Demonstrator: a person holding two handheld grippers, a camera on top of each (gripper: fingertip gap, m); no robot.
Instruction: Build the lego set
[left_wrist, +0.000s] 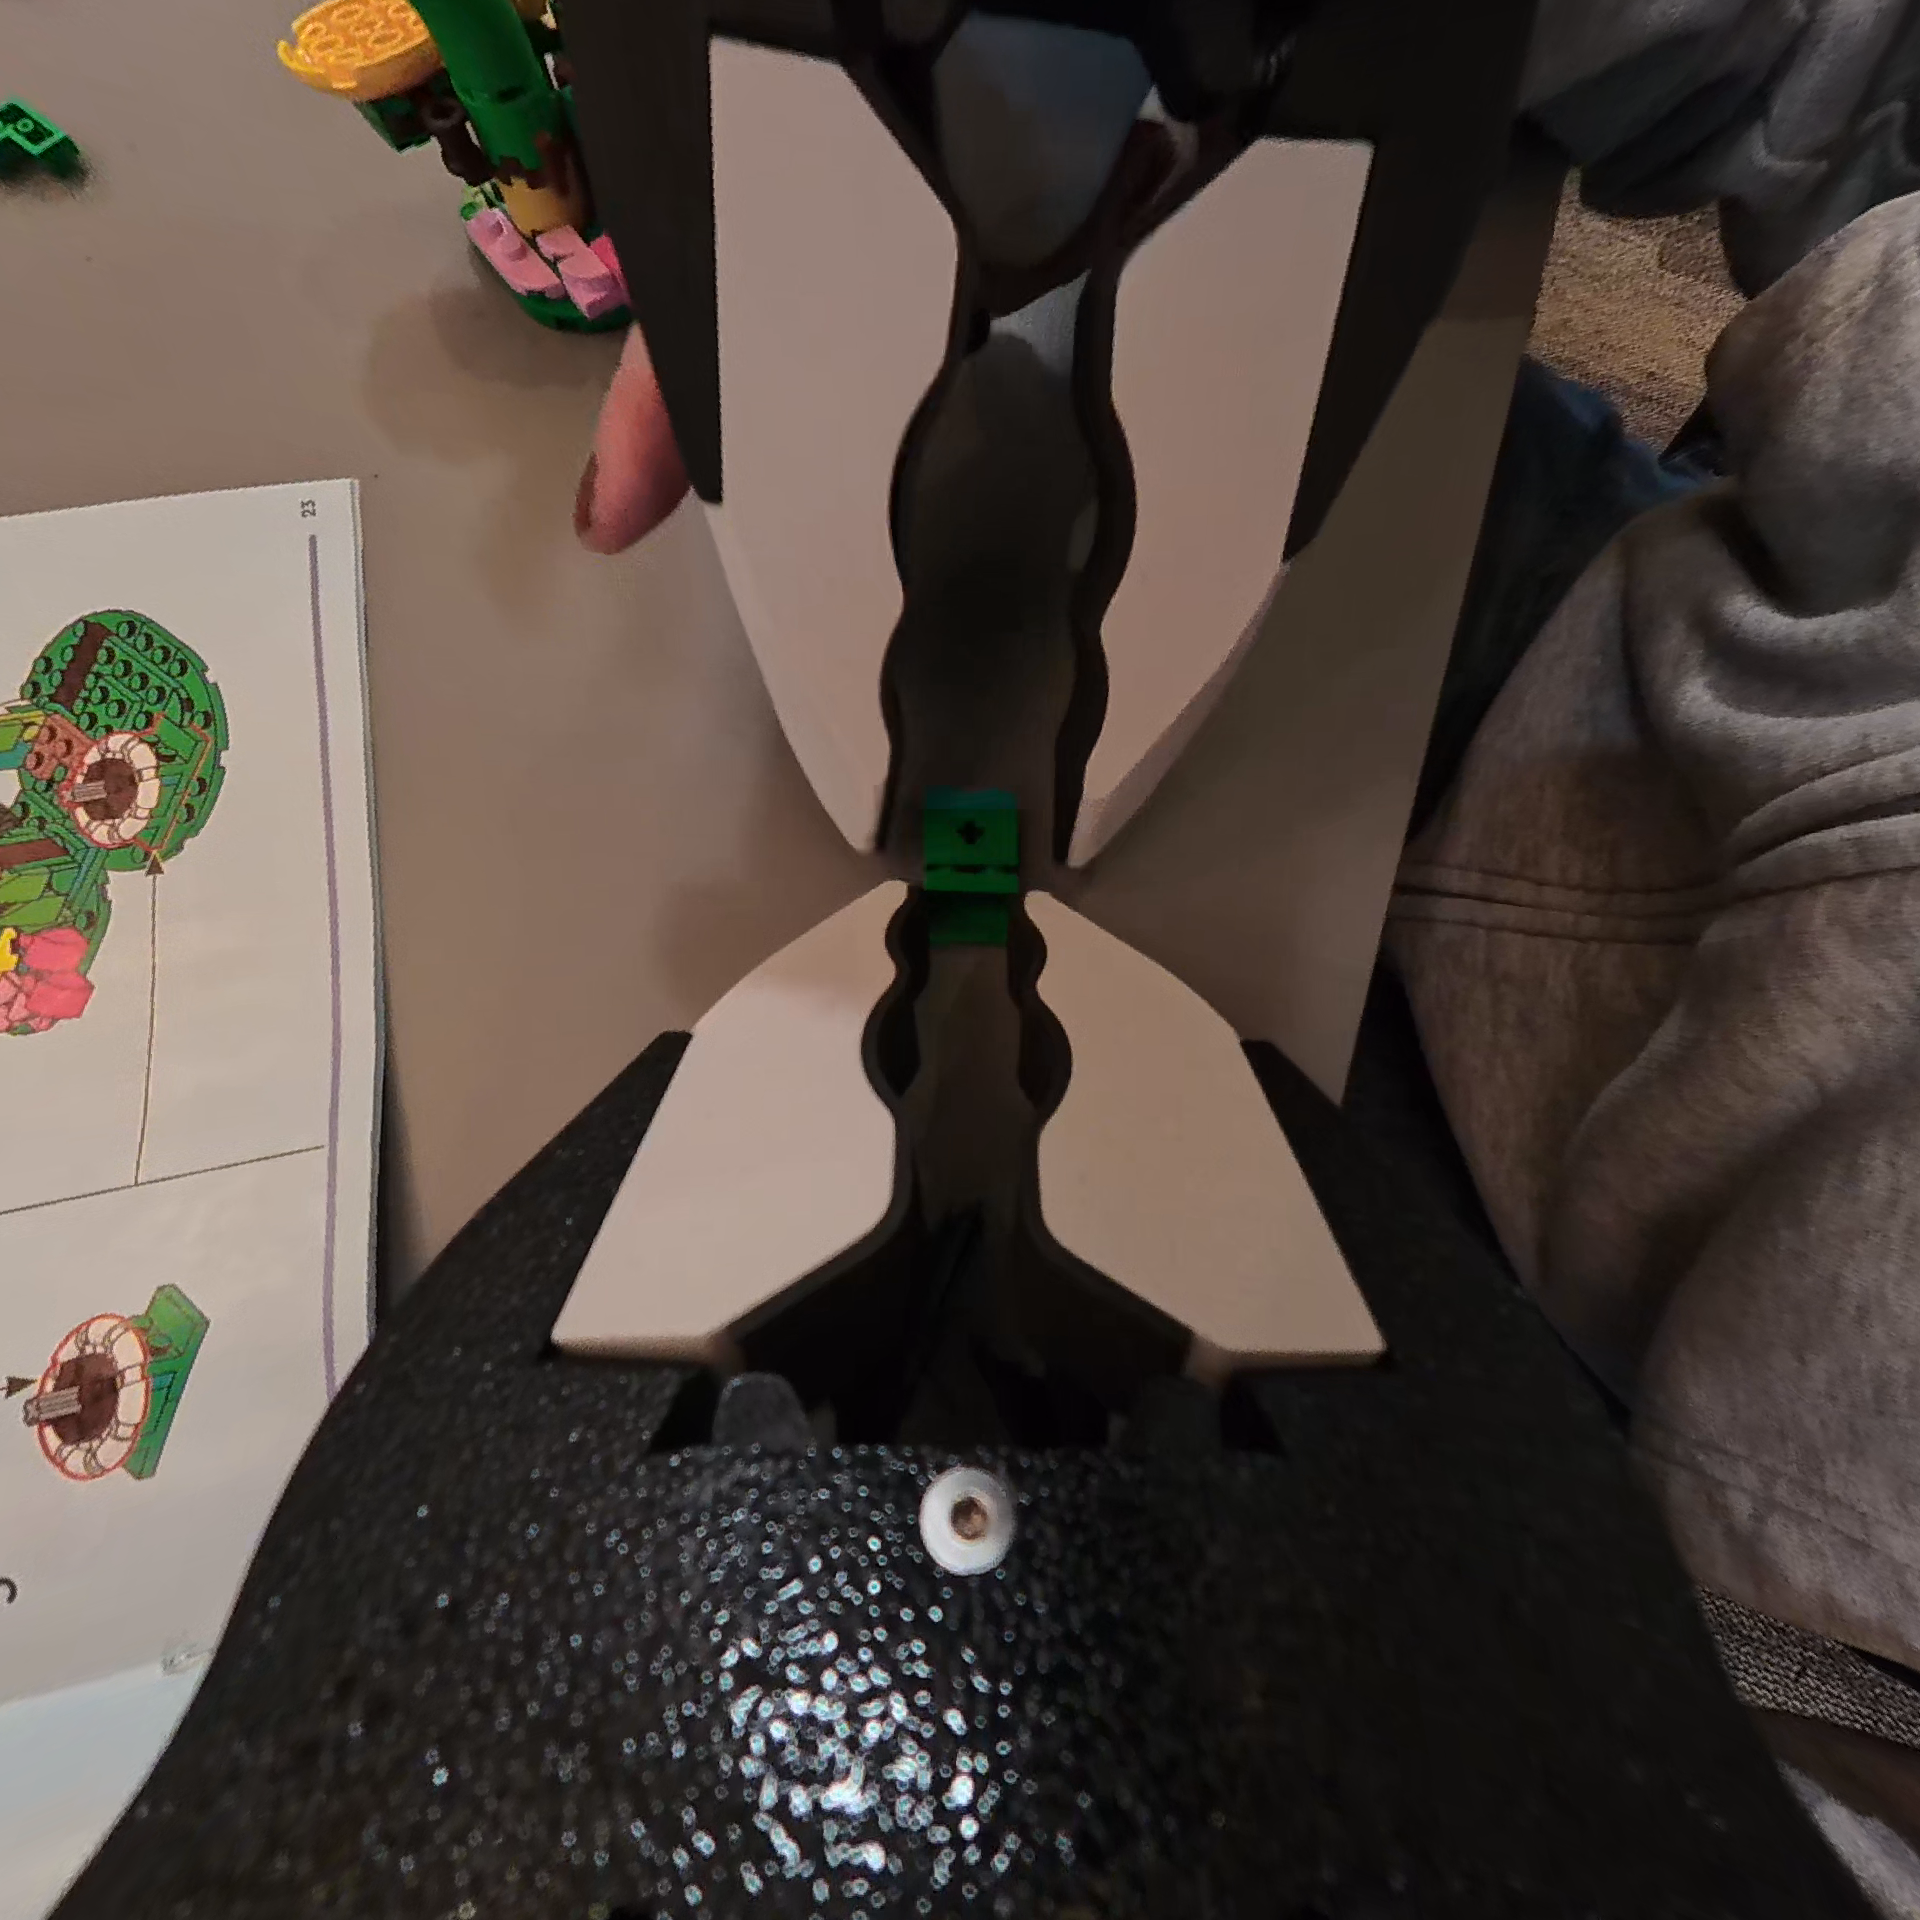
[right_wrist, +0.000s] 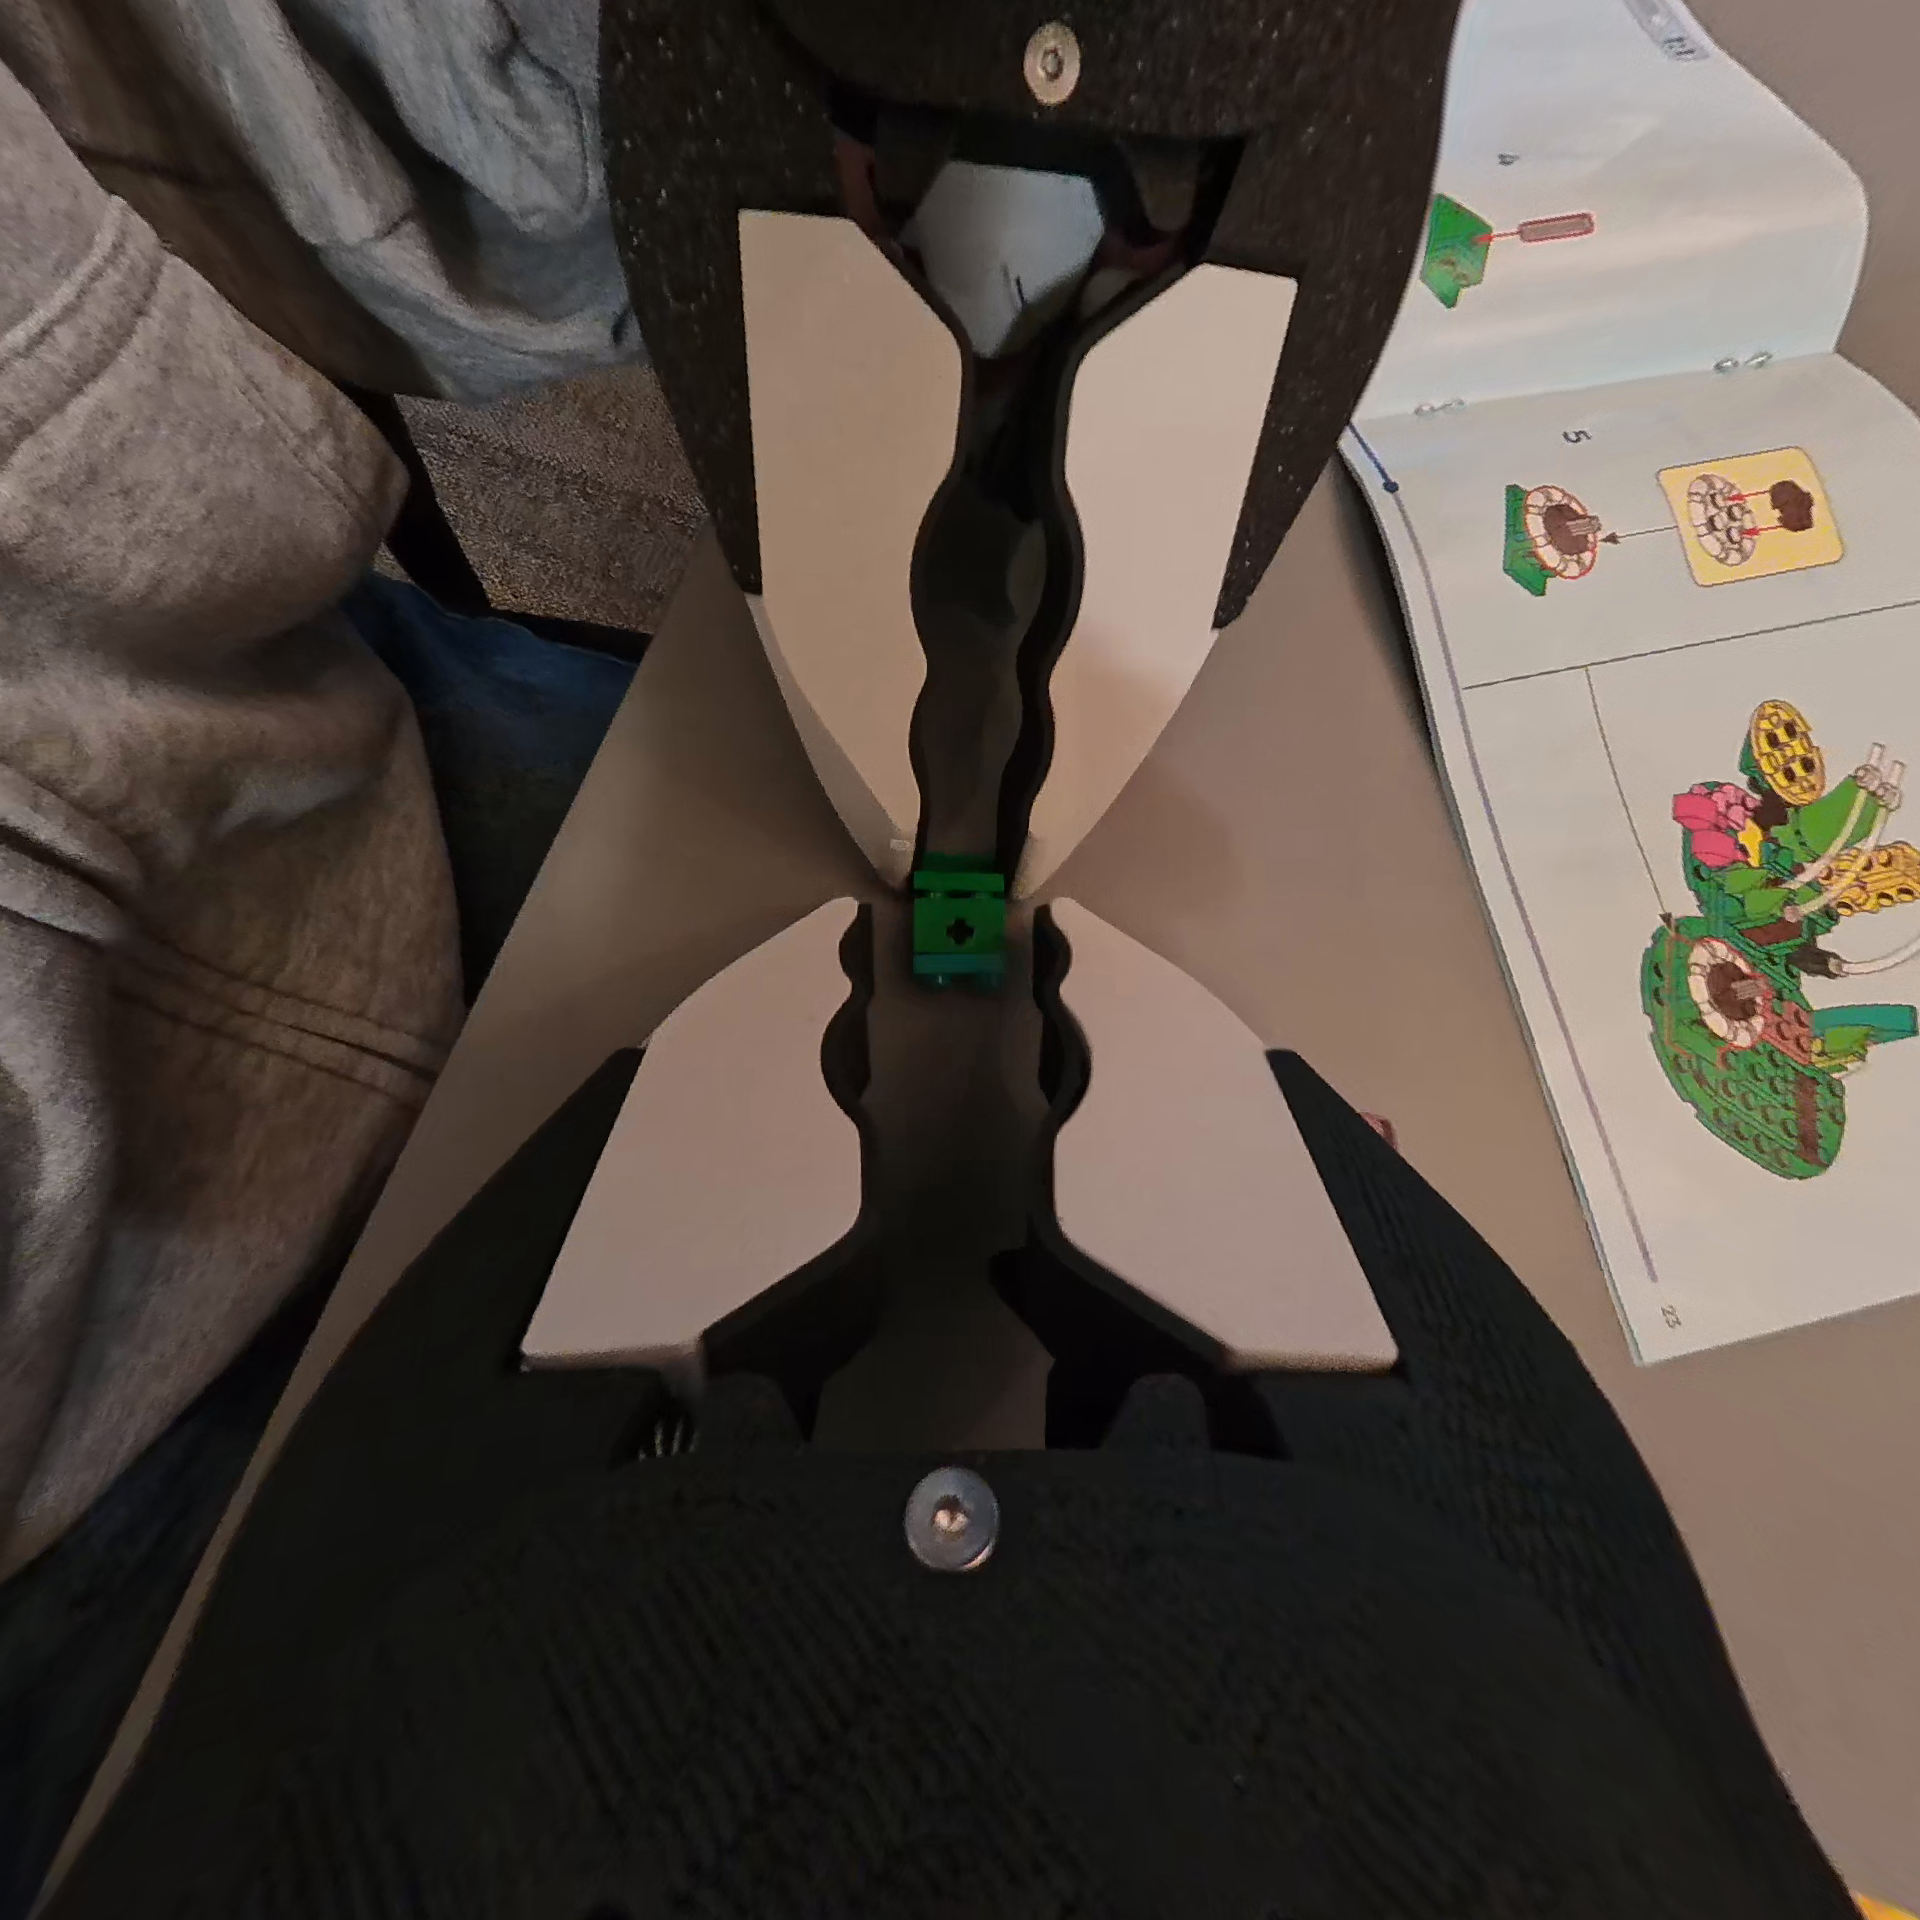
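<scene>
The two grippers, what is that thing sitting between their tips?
A small green brick piece sits between the left gripper and the right gripper. Both wrist views show it.

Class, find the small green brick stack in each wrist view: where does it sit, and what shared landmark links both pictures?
Left wrist view: green brick stack at centre, between the two claws' tips.
Right wrist view: centre again, cross-shaped hole facing the camera.
Shared landmark: the open instruction booklet on the table.
</scene>
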